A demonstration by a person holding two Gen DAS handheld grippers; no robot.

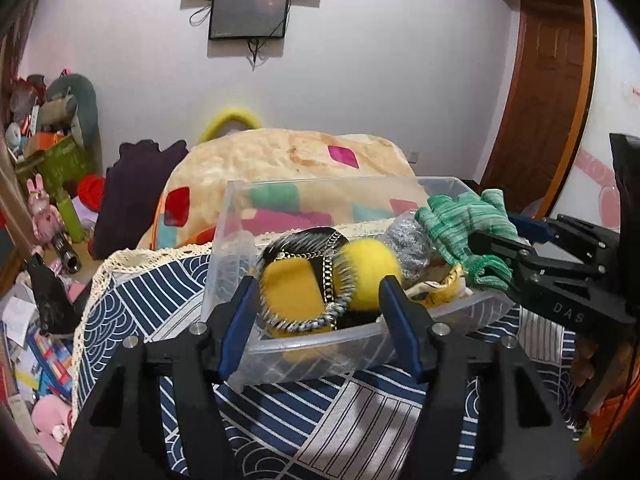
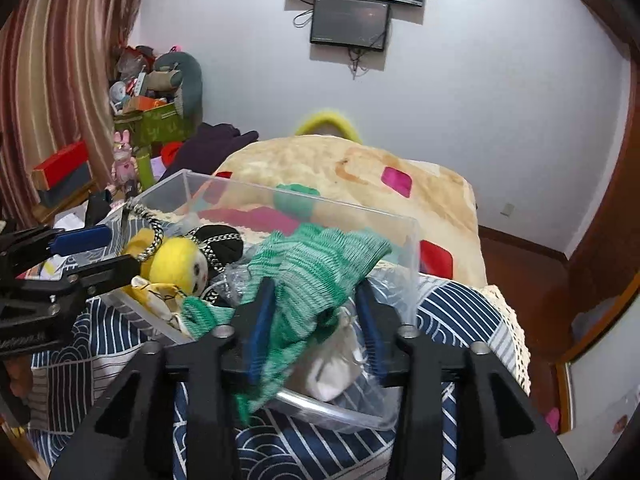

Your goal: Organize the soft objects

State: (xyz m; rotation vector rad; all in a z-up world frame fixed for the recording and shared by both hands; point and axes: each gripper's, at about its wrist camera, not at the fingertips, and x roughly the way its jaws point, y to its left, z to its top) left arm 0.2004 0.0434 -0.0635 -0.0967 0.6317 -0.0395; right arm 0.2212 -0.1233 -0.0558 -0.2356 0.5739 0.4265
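Note:
A clear plastic bin (image 1: pixel 224 240) stands on a navy patterned cloth (image 1: pixel 132 304). In it lie a yellow-headed doll with black hair and chains (image 1: pixel 316 276), a silver mesh ball (image 1: pixel 412 244) and a green knit glove (image 1: pixel 460 224). My left gripper (image 1: pixel 320 308) is open, its blue pads on either side of the doll, near the bin's front wall. My right gripper (image 2: pixel 316 320) is open around the green glove (image 2: pixel 312 272), which drapes over its left finger above the bin (image 2: pixel 404 240). The doll (image 2: pixel 180 268) lies to the left.
A cream quilt with coloured patches (image 1: pixel 288 160) is piled behind the bin. A dark garment (image 1: pixel 132 192) lies at its left. Cluttered toys and boxes (image 1: pixel 48 152) fill the left floor. A wooden door (image 1: pixel 552 100) stands at the right. A white pouch (image 2: pixel 332 364) lies in the bin.

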